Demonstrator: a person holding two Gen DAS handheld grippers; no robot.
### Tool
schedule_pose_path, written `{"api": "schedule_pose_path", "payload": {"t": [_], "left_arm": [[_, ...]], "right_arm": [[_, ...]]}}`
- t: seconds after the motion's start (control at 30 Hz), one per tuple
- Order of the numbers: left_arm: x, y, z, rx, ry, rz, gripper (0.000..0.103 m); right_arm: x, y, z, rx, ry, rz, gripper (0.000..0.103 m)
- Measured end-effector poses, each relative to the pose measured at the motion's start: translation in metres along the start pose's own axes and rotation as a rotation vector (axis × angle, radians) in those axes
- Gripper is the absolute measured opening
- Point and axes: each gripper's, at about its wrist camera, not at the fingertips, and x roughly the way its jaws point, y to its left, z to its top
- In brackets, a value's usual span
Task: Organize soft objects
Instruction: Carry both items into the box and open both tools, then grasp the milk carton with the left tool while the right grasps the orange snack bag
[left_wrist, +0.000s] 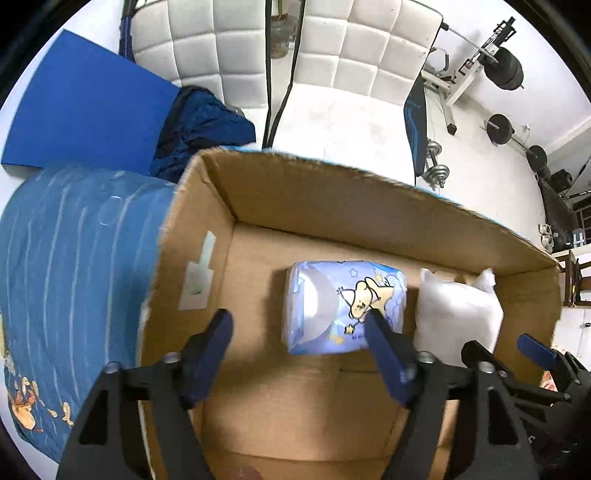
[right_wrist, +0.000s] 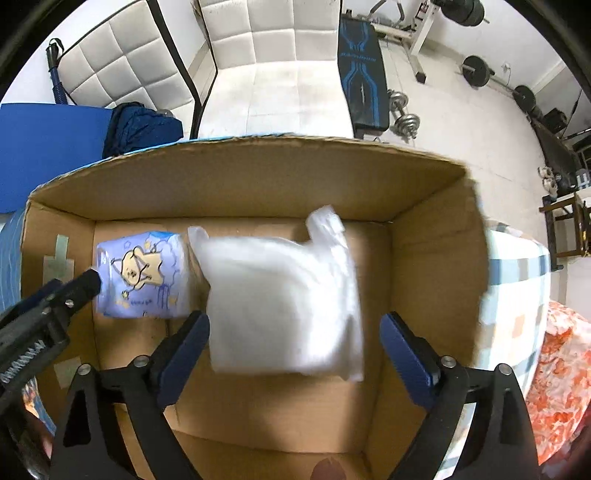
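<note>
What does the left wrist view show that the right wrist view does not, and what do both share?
Only the left wrist view shows the blue striped bedding beside the box. Only the right wrist view shows the orange floral fabric and the checked cloth. Both show the cardboard box, the lilac cartoon pack, the white plastic bag beside it, and both open tools, left tool and right tool.

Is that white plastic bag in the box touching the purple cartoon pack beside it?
Touching. In the right wrist view the white bag's edge presses against the purple pack's side with no cardboard between them.
</note>
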Motion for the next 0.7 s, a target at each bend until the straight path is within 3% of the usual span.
{"api": "schedule_pose_path", "payload": {"t": [0.07,0.2,0.47,0.7], "left_arm": [[-0.013,-0.001,-0.005,0.017,-0.021,0.005,0.097],[-0.040,-0.002,-0.023,0.067,-0.062,0.046,0.102],[-0.090,0.015,-0.066,0.115,-0.161,0.022,0.102],[-0.135,0.020,-0.109,0.141,-0.236,0.023,0.102]], "right_arm": [[-0.012,0.000,-0.009,0.006,-0.012,0.014,0.103],[-0.031,0.004,-0.039,-0.007,-0.042,0.023,0.103],[-0.075,0.012,-0.109,0.010,-0.146,0.006,0.103],[-0.121,0.006,-0.149,0.037,-0.224,0.008,0.103]]}}
